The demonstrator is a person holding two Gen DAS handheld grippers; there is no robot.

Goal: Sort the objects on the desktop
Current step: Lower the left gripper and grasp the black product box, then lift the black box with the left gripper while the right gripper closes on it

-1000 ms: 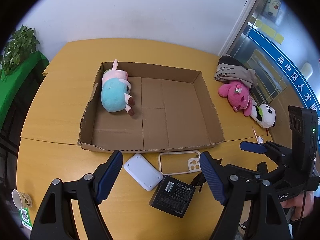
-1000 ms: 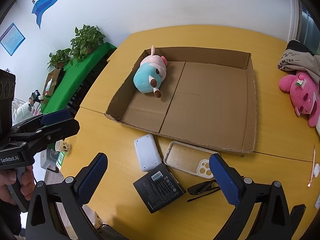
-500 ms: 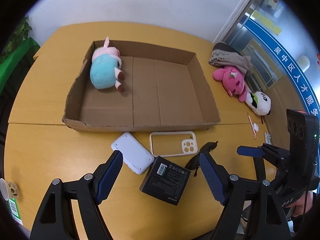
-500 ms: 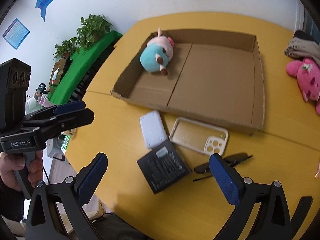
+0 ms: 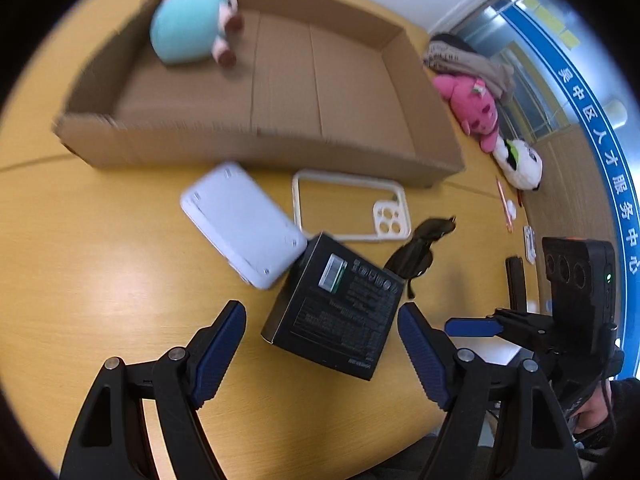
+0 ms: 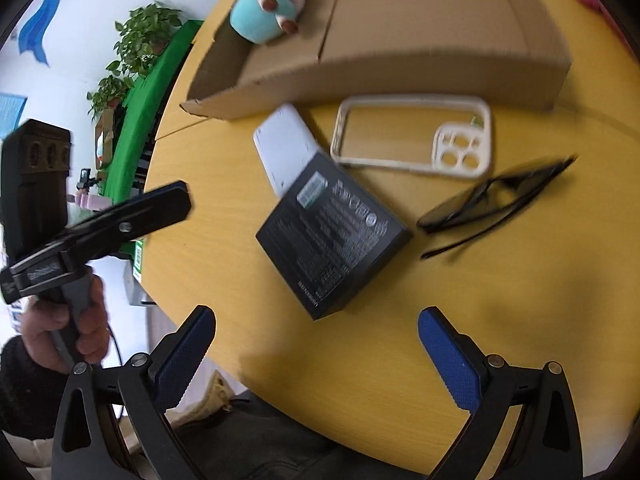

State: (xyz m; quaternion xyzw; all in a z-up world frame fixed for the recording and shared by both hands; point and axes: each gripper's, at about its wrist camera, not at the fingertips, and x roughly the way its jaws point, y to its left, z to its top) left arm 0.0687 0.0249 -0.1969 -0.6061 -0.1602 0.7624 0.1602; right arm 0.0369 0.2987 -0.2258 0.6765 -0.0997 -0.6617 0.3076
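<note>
A black box (image 5: 340, 304) (image 6: 332, 232) lies on the yellow table, partly over a white flat device (image 5: 240, 220) (image 6: 284, 144). A clear phone case (image 5: 352, 208) (image 6: 416, 136) and black sunglasses (image 5: 420, 244) (image 6: 500, 200) lie beside it. My left gripper (image 5: 322, 344) is open, just in front of the black box. My right gripper (image 6: 316, 348) is open and empty, low over the table's near edge below the box. A teal and pink plush (image 5: 192, 28) (image 6: 268, 12) lies in the cardboard tray (image 5: 260, 148) (image 6: 400, 68).
A pink plush (image 5: 472, 108), a panda plush (image 5: 520, 164) and folded cloth (image 5: 464, 60) lie at the table's right. A pencil (image 5: 505, 204) lies near them. Potted plants (image 6: 140, 44) stand on a green cover to the left. The right gripper shows in the left wrist view (image 5: 476, 326).
Both grippers have moved down and forward towards the items in front of the tray; the black box now sits close before the left gripper. Both stay open.
</note>
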